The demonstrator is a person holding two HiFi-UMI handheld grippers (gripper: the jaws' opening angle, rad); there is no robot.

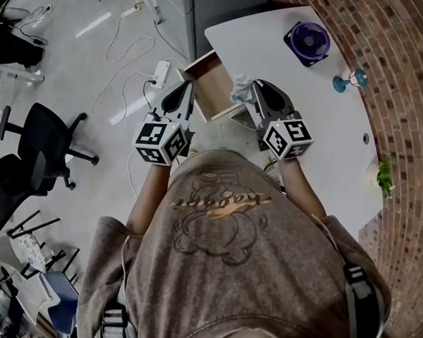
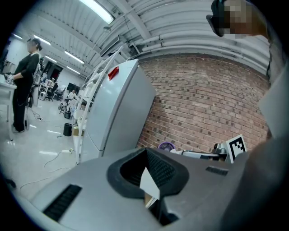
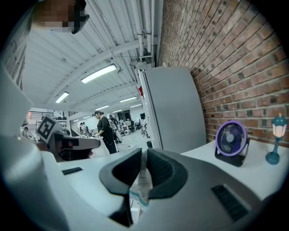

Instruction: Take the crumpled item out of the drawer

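Observation:
An open wooden drawer (image 1: 212, 82) sticks out from under the white table (image 1: 300, 102). My left gripper (image 1: 184, 89) is at the drawer's outer front edge. In the left gripper view its jaws (image 2: 146, 180) stand nearly together, with a thin white and wood-coloured edge (image 2: 149, 186) between them. The crumpled item (image 1: 240, 91), a pale white and teal wrapper, is above the drawer's right side by the table edge. My right gripper (image 1: 255, 89) is shut on it. In the right gripper view the wrapper (image 3: 141, 188) hangs pinched between the dark pads (image 3: 160, 170).
A purple fan (image 1: 307, 41) and a small teal lamp (image 1: 350, 81) stand on the table near the brick wall, with a green plant (image 1: 385, 175) at the table's near edge. A black office chair (image 1: 42, 143) and a power strip with cables (image 1: 161, 73) are on the floor. A grey cabinet (image 3: 174, 108) stands behind.

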